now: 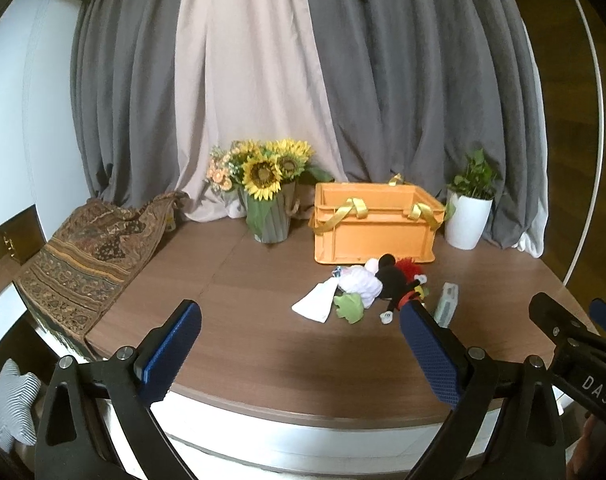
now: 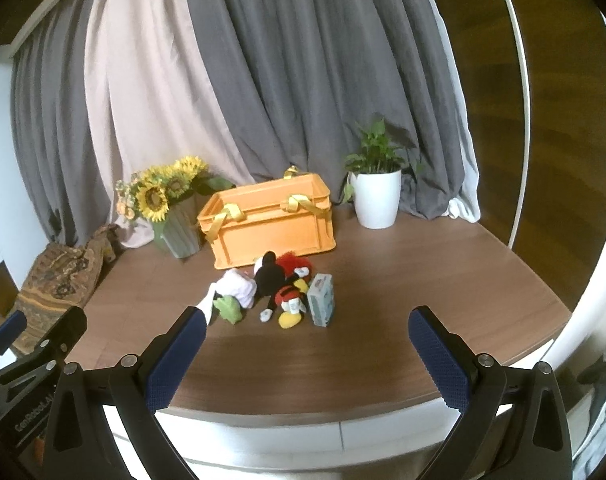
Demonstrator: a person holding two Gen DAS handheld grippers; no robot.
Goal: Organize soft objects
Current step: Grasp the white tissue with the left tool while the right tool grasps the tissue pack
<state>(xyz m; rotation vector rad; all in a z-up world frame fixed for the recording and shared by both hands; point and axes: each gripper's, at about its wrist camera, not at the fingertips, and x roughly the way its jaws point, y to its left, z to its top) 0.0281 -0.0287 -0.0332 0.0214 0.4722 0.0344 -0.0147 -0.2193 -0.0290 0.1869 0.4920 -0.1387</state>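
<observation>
Blue-padded fingers of the left gripper (image 1: 299,314) stand wide apart over the near edge of the brown table (image 1: 243,340), holding nothing. Beyond them lies a small heap of soft toys (image 1: 367,288): a white cloth (image 1: 317,302), a green plush (image 1: 349,306), a pale pink bundle (image 1: 363,282) and a black mouse doll (image 1: 391,280), all touching. Behind the heap stands an orange crate (image 1: 373,226) with yellow ribbon handles; its inside cannot be seen. The heap lies ahead, close to the right finger.

From the right wrist, the right gripper (image 2: 309,326) is likewise spread wide and empty. The toys (image 2: 271,292) lie ahead, nearer its left finger, with a pale blue packet (image 2: 322,300) touching them on the right, and the crate (image 2: 269,224) just behind
</observation>
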